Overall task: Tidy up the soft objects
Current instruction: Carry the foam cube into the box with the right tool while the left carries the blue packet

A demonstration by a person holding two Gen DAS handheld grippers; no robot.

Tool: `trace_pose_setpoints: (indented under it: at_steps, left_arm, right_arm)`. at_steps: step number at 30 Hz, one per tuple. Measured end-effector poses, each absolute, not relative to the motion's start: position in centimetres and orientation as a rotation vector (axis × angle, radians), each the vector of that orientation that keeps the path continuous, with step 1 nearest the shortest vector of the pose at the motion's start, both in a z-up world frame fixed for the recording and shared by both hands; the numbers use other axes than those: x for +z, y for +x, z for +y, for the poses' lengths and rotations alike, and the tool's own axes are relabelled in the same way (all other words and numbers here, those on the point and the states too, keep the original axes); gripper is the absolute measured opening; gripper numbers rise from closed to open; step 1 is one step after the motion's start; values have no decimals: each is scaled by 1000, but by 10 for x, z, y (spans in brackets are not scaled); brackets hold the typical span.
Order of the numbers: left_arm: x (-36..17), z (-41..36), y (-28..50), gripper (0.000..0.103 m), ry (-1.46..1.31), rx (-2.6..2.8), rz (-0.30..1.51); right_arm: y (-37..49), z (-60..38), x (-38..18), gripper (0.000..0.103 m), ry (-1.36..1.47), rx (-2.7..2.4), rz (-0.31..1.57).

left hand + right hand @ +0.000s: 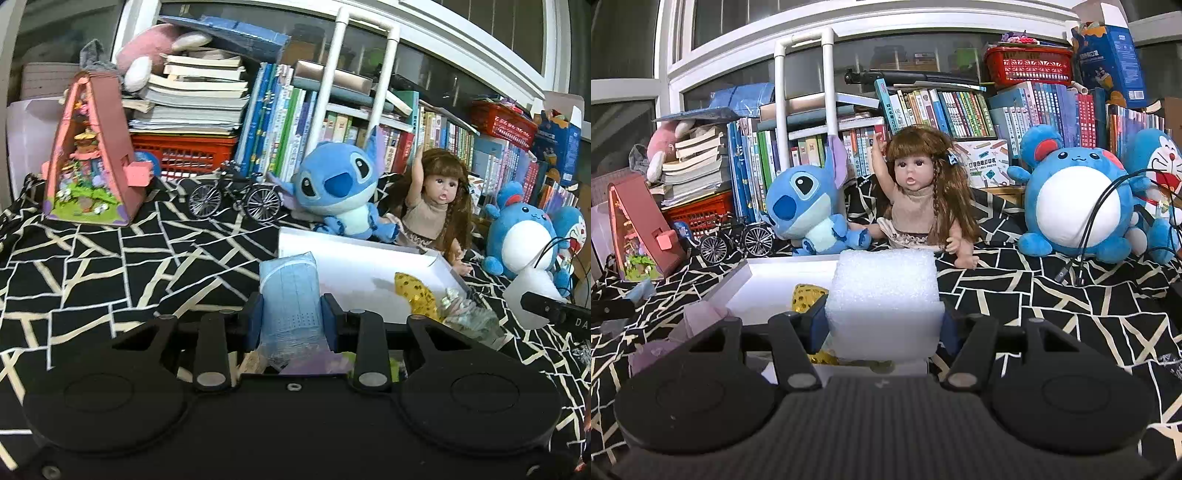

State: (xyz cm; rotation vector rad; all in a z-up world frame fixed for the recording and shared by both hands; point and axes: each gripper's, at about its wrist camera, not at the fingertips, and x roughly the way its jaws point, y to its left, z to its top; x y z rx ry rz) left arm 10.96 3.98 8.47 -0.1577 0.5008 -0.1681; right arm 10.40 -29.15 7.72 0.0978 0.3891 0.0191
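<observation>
Toward the left edge of the black-and-white patterned cloth [92, 266] stand a pink triangular dollhouse [92, 147] and a small model bicycle [234, 195], hard things you can leave alone. Your left gripper [291, 317] is clenched on a wrapped pack of blue face masks [290, 295], its pads pressing the pack from both sides so that it stands upright between them, just left of the white box [354, 247]. That box sits mid-cloth in front of the blue plush [805, 206] and the doll [919, 195], and already holds a yellow sequinned piece [415, 291], so it looks like the collecting place for the soft things. Your right gripper [884, 325] grasps a white foam block [884, 295] across its width, held over the box's near edge, seemingly ready to go in. Right of it, near the cloth's right edge, the round blue-and-white plush [1075, 206] sits behind trailing black cables [1097, 229]; keep clear of those.
</observation>
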Motion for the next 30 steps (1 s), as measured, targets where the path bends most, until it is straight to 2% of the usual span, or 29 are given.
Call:
trace_pose_setpoints:
  at_steps: [18, 30]
  left_arm:
    - [115, 0, 188, 32, -134, -271, 517]
    - [86, -25, 252, 32, -113, -273, 632]
  right_arm:
    - [164, -291, 107, 63, 183, 74, 443]
    - [228, -279, 94, 63, 148, 47, 576]
